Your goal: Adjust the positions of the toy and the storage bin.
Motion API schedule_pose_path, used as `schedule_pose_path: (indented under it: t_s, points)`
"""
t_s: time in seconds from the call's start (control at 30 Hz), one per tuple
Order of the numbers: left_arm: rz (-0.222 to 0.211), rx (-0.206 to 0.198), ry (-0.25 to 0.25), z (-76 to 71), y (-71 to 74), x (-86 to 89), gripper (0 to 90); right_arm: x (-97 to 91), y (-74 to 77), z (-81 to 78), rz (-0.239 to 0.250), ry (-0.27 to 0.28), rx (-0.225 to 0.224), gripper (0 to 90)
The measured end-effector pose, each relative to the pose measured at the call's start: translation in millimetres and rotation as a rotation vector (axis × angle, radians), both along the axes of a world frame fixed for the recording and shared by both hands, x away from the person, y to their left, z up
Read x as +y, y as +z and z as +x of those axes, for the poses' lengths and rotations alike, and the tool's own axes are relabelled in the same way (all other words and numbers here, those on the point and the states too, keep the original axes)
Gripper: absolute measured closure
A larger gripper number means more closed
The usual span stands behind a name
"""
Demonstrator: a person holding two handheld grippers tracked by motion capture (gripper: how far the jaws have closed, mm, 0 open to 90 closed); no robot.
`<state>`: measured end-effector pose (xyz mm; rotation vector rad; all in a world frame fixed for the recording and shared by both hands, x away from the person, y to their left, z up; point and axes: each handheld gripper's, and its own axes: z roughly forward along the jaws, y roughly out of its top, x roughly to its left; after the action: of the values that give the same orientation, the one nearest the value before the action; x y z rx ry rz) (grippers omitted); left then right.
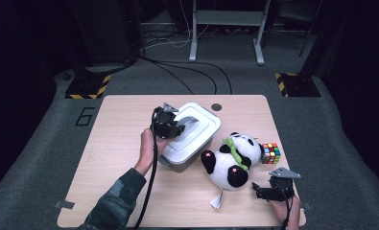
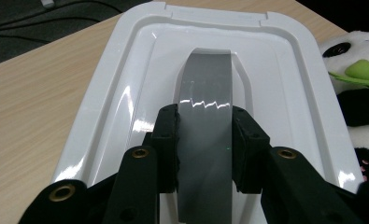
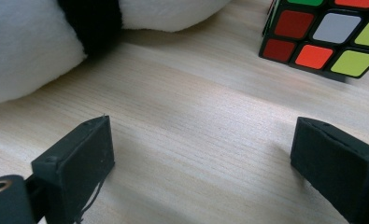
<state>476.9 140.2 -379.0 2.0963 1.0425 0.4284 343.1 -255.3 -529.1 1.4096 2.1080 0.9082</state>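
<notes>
Left gripper [image 2: 204, 140] clamped on the grey handle [image 2: 205, 88] of the white lid [image 2: 126, 93]; right gripper [image 3: 201, 154] spread and empty.

In the left gripper view, both black pads press the two edges of the grey handle strip, which arches up from a recess at the centre of the lid. The lid sits on a grey box [image 1: 184, 160] that stands near the middle of the wooden table [image 1: 115, 158], as the high view shows, with the person's left hand [image 1: 147, 146] behind the gripper. Just to the right of the box lies a toy panda [image 1: 230, 160] on its back, and a colour cube [image 1: 270, 153] stands just beside the panda's head. The right gripper rests low at the table's near right edge, jaws wide apart over bare wood, pointing towards the panda and the cube, touching neither.
</notes>
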Motion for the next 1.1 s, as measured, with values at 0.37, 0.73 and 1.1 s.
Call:
schedule_pose_path:
  t_s: [0.37,0.73,1.1]
  points:
    - [-0.024,0.003,-0.028,5.4,4.6,0.7,47.6,-0.1,0.0,0.0,0.000,0.001,0.000,5.5]
    - [0.027,-0.001,-0.054,11.4,8.8,-7.1,58.7,-0.1,0.0,0.0,0.000,0.001,0.000,5.4]
    - [0.046,0.006,-0.073,14.8,9.0,-6.9,66.6,0.0,0.0,0.4,0.000,0.001,0.001,5.4]
